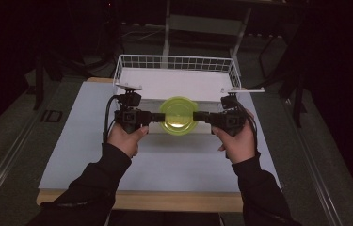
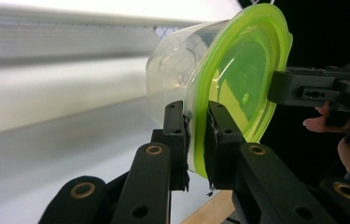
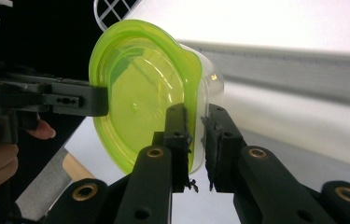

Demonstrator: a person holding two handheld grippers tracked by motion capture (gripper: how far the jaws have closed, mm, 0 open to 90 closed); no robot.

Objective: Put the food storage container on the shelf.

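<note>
High view: left gripper (image 1: 154, 116) and right gripper (image 1: 201, 116) each pinch green-lidded container (image 1: 178, 114) rim, jaws narrow.

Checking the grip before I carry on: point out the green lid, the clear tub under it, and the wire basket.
green lid (image 1: 178, 113), high view, centre of its top.
clear tub (image 2: 175, 74), left gripper view, its see-through side wall.
wire basket (image 1: 174, 62), high view, its far wire wall.
</note>
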